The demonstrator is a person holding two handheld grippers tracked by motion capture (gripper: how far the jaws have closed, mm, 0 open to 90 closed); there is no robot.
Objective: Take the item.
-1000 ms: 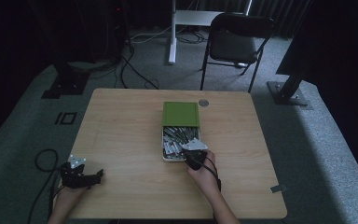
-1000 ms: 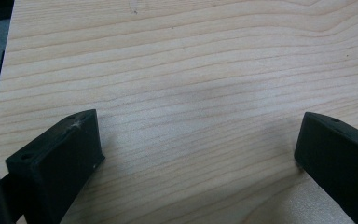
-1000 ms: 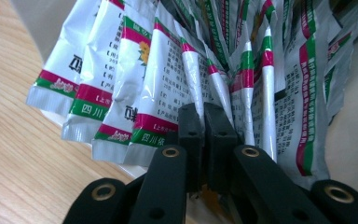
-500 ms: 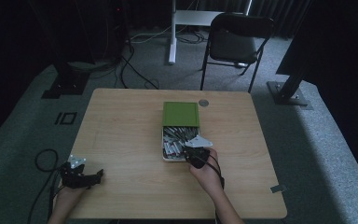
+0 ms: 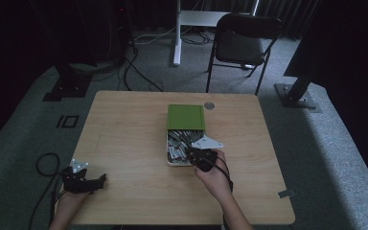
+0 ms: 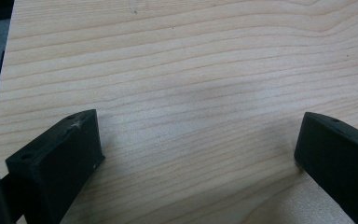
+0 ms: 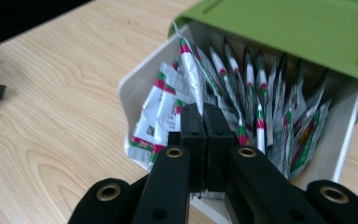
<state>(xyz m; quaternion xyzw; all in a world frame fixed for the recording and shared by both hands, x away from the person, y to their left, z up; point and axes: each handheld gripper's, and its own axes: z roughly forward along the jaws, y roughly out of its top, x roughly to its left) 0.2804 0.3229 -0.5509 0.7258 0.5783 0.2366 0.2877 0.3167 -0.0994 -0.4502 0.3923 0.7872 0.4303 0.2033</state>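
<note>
A thin white foil sachet with red and green bands (image 7: 192,77) stands clamped between the right gripper (image 7: 203,122), its two black jaws pressed flat together on the packet's lower part while its top rises just beyond the fingertips. The sachet sits at the front of a tight row of like packets (image 7: 261,112) that stand on edge directly past the fingers, filling a white plastic tray (image 7: 140,84). More of the packets lean to either side of the closed jaws, one printed with a small square code lying just to their left. A green plastic lid (image 7: 298,28) covers the far part of the tray, well beyond the fingertips.

From the high view, the right gripper (image 5: 199,155) hovers over the near end of the white tray (image 5: 168,160), the person's right hand (image 5: 216,178) behind it and a grey three-cornered plate on top. The green lid (image 5: 186,117) lies past the fingers toward the far edge of the light wooden table (image 5: 124,134). A small round grey disc (image 5: 209,105) rests on the wood just beyond the lid's far right corner.

Well apart, near the table's near left corner, the left gripper (image 5: 98,179) is held in the person's left hand (image 5: 69,203). In the left gripper view its black fingers (image 6: 56,158) stand wide apart, with bare wood grain between them and beyond them.
</note>
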